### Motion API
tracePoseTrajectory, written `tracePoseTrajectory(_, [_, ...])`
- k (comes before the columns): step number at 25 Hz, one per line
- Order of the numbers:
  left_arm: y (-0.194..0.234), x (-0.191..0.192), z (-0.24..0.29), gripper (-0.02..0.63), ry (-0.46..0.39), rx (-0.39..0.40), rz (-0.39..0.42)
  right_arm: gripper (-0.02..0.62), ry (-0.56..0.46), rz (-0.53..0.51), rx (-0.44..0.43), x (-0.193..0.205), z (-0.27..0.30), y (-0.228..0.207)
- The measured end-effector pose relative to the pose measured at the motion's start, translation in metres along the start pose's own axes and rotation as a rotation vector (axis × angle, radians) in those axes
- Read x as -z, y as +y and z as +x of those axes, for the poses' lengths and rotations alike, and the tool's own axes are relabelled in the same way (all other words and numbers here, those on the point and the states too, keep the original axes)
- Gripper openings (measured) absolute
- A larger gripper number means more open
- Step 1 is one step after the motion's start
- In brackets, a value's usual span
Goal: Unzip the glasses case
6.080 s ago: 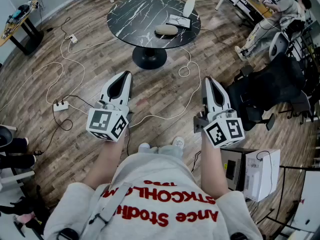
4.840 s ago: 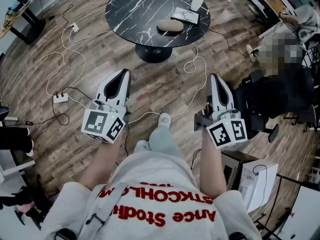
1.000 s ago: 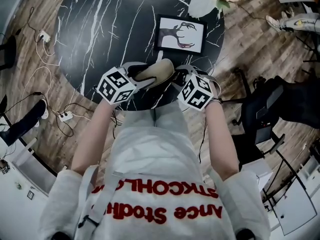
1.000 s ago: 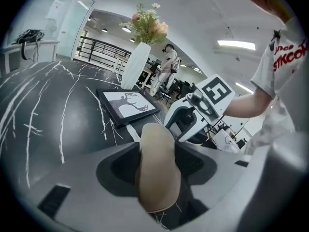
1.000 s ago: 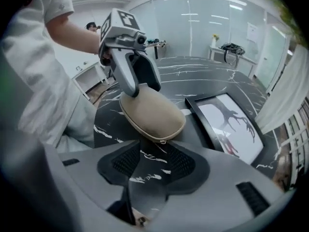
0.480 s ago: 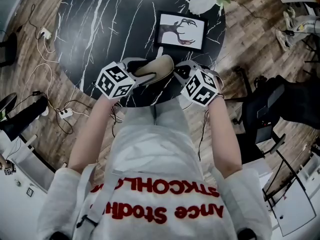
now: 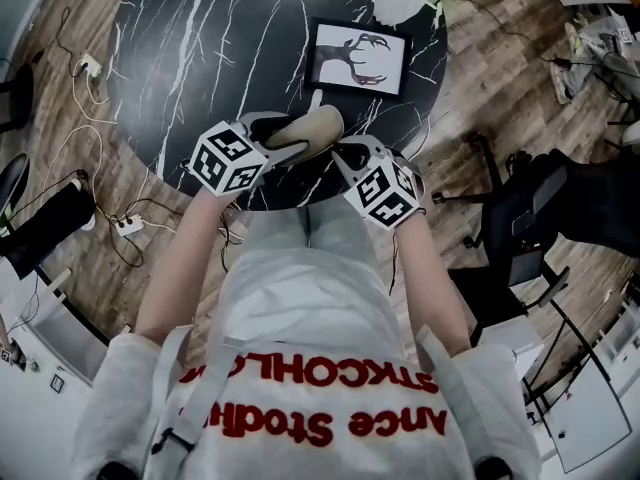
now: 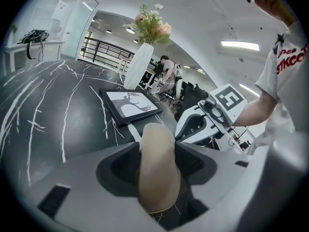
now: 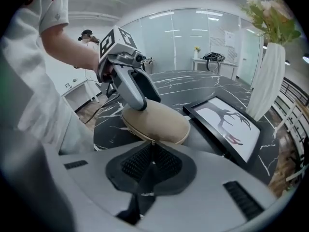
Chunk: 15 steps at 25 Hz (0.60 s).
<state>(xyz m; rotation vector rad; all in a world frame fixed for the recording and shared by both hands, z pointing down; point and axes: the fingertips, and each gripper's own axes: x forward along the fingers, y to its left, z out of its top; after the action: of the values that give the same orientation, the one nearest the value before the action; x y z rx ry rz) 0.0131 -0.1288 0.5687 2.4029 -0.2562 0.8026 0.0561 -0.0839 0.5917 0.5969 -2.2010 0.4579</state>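
Note:
A beige oval glasses case (image 7: 308,128) lies near the front edge of the round black marble table (image 7: 190,58). My left gripper (image 7: 278,140) is shut on its left end; in the left gripper view the case (image 8: 155,153) fills the gap between the jaws. My right gripper (image 7: 345,154) comes in from the right at the case's near side. In the right gripper view its jaws are closing, with the pads almost together on the small zipper pull (image 9: 153,142) at the seam of the case (image 9: 157,121).
A black-framed deer picture (image 7: 360,56) lies just behind the case, and a white vase (image 7: 396,6) with flowers stands at the table's far edge. A black chair (image 7: 555,203) is to the right. Cables and a power strip (image 7: 126,227) lie on the wooden floor at left.
The person walked up to the table and the left gripper took hold of the case. In the last second the right gripper shifted left toward the case's near side.

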Motion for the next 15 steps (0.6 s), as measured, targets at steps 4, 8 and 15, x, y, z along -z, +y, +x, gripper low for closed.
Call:
tracePoseTrajectory(4, [0.000, 0.000, -0.001, 0.232, -0.010, -0.010, -0.006, 0.032, -0.025, 0.045, -0.011, -0.006, 0.006, 0.013])
tracePoseTrajectory(8, [0.000, 0.000, 0.000, 0.232, -0.006, -0.009, -0.012, 0.031, -0.041, 0.052, -0.046, -0.010, 0.014, 0.031])
tracePoseTrajectory(15, [0.002, 0.000, -0.001, 0.232, -0.015, -0.010, -0.017, 0.031, -0.086, 0.096, -0.068, -0.021, 0.027, 0.055])
